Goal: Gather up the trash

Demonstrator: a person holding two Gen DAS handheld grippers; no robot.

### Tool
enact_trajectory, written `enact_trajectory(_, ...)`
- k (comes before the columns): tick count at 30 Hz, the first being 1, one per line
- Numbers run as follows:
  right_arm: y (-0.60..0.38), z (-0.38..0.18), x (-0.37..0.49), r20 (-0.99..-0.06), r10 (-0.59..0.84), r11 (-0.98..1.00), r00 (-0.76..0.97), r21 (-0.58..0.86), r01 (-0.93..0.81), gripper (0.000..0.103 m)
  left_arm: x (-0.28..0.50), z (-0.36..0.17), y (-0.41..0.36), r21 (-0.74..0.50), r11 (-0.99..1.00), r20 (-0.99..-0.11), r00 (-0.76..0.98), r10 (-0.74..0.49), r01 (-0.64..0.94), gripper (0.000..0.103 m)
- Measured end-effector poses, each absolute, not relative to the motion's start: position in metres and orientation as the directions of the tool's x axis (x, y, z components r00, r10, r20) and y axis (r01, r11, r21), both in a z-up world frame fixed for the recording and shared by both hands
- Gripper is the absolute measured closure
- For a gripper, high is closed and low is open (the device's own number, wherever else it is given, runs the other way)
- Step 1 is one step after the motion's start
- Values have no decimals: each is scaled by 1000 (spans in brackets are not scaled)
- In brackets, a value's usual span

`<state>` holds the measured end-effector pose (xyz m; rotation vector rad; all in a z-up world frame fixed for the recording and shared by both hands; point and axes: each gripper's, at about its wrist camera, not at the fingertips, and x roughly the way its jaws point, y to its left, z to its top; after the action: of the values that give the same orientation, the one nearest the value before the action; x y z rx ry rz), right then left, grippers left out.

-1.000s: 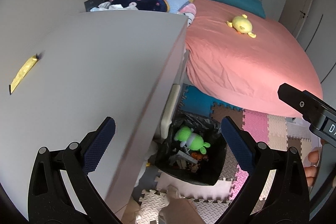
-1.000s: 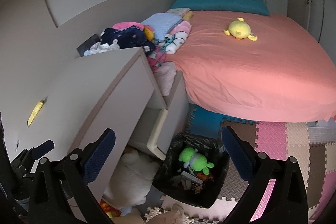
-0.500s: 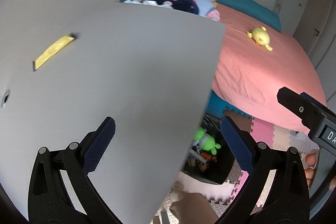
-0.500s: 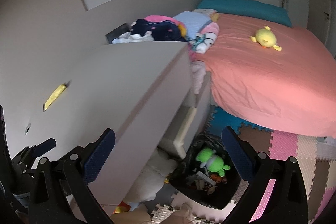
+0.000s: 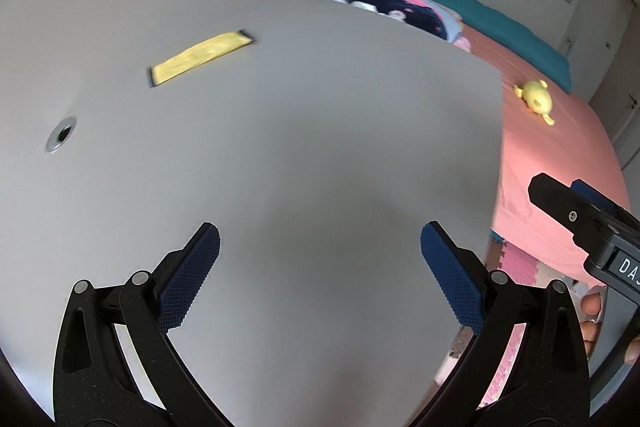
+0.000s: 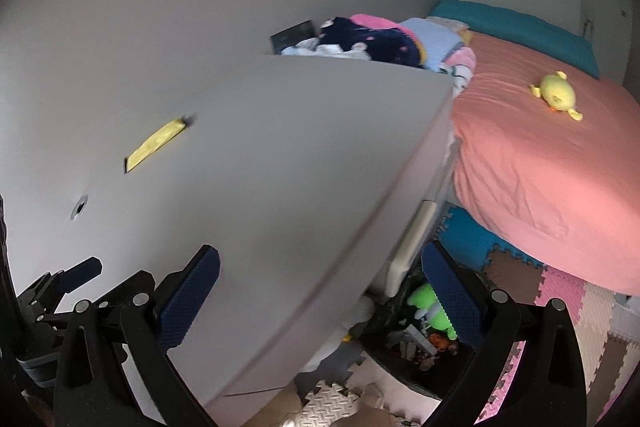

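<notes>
A child's bedroom in a home: a bed with a pink sheet, a teal pillow at its head and a yellow soft toy on it, clothes heaped beside a grey desk, and coloured foam mats on the floor.

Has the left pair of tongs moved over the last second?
Yes. The left tongs swung left over the grey desk top, nearing the flat yellow wrapper.
</notes>
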<state>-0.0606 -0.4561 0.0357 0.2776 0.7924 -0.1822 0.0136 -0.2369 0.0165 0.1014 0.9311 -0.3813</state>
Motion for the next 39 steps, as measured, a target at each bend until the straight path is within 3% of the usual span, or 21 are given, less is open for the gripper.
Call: enact_trajectory(39,-209,25,-2,-769,188,982,611,152,-112,2,1,22,13,-52,999,-811,583,-46,6,6)
